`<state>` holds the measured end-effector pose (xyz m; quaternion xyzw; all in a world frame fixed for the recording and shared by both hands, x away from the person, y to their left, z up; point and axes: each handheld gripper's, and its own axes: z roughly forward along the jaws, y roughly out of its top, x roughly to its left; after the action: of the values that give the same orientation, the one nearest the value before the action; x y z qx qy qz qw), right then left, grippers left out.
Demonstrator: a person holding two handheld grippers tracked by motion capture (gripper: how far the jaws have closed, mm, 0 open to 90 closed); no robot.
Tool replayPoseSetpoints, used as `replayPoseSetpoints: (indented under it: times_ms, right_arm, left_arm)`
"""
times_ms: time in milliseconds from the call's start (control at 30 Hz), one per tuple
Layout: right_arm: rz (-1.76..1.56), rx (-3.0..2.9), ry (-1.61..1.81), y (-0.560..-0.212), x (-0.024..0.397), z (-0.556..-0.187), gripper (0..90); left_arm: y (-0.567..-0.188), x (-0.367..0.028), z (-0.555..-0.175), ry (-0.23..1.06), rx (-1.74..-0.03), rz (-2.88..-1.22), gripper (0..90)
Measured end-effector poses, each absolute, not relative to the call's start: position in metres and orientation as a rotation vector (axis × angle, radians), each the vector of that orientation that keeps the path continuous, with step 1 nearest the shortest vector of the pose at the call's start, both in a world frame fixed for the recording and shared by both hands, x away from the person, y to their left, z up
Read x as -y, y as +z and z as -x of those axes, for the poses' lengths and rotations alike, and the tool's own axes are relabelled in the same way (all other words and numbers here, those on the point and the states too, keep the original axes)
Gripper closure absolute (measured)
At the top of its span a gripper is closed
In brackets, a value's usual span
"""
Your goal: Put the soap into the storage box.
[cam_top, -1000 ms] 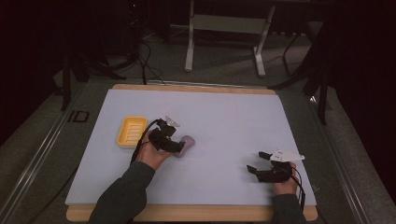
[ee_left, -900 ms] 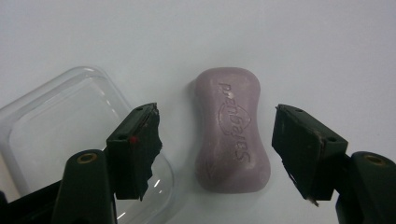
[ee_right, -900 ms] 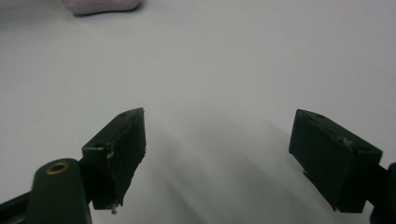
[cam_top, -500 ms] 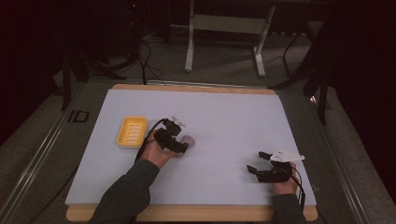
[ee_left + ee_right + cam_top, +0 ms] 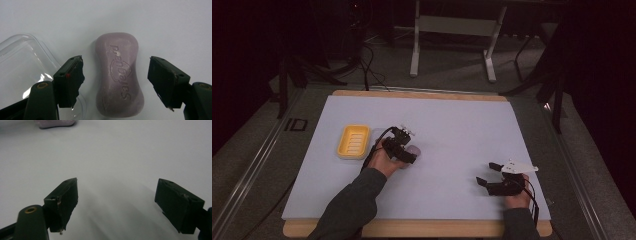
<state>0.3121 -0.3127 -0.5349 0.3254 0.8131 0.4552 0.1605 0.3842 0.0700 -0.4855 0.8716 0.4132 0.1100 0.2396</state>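
In the left gripper view, the left gripper (image 5: pixel 115 80) stood with its two black jaws spread wide, and they had just been opening. Between them lay the pale purple, waisted bar of soap (image 5: pixel 119 76), flat on the white table sheet (image 5: pixel 162 25) in the centre of the frame, its stamped brand name facing up. A clear gap showed on each side of the bar, so neither pad pressed on it and nothing was held. At the left edge of that frame, partly behind the left-hand jaw, sat a clear plastic lid with rounded corners (image 5: pixel 22 65), just beside the soap but apart from it.

In the high view the left gripper (image 5: pixel 408 151) sat left of centre, over the soap (image 5: pixel 414 150), with the person's dark sleeve (image 5: pixel 352 205) coming in from the bottom edge. To its left lay a yellow, ribbed rectangular soap dish (image 5: pixel 353 141), near but not touching.

The right gripper (image 5: pixel 489 174) rested at the lower right of the high view, well apart from the soap. In the right gripper view its jaws (image 5: pixel 116 202) gaped wide with only bare sheet between them, gripping nothing, and the soap (image 5: pixel 55 123) showed at the upper left edge.
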Motion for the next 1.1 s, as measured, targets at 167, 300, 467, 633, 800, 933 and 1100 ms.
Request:
replayPoseSetpoints:
  times_ms: [167, 300, 467, 633, 800, 933, 1100]
  right_arm:
    - [-0.929, -2.323, 1.3, -0.535, 0.313, -0.312, 18.3]
    - [-0.93, -2.323, 1.3, -0.535, 0.313, -0.312, 18.3]
    - [-0.928, -2.324, 1.298, -0.535, 0.312, -0.312, 18.3]
    - [-0.929, -2.323, 1.3, -0.535, 0.313, -0.312, 18.3]
    - [-0.93, -2.324, 1.298, -0.535, 0.313, -0.312, 18.3]
    - [-0.928, -2.324, 1.298, -0.535, 0.313, -0.312, 18.3]
    - [-0.925, -2.328, 1.289, -0.535, 0.312, -0.312, 18.3]
  left_arm:
    - [-0.486, -0.072, -0.388, 0.265, -1.135, -2.414, 31.3]
    - [-0.487, -0.071, -0.389, 0.257, -1.14, -2.418, 31.3]
    - [-0.488, -0.066, -0.393, 0.256, -1.136, -2.447, 32.1]
    - [-0.489, -0.063, -0.395, 0.236, -1.139, -2.464, 32.2]
    - [-0.492, -0.062, -0.398, 0.219, -1.148, -2.486, 32.2]
    - [-0.494, -0.06, -0.4, 0.212, -1.151, -2.5, 33.6]
    - [-0.497, -0.06, -0.402, 0.182, -1.165, -2.514, 36.7]
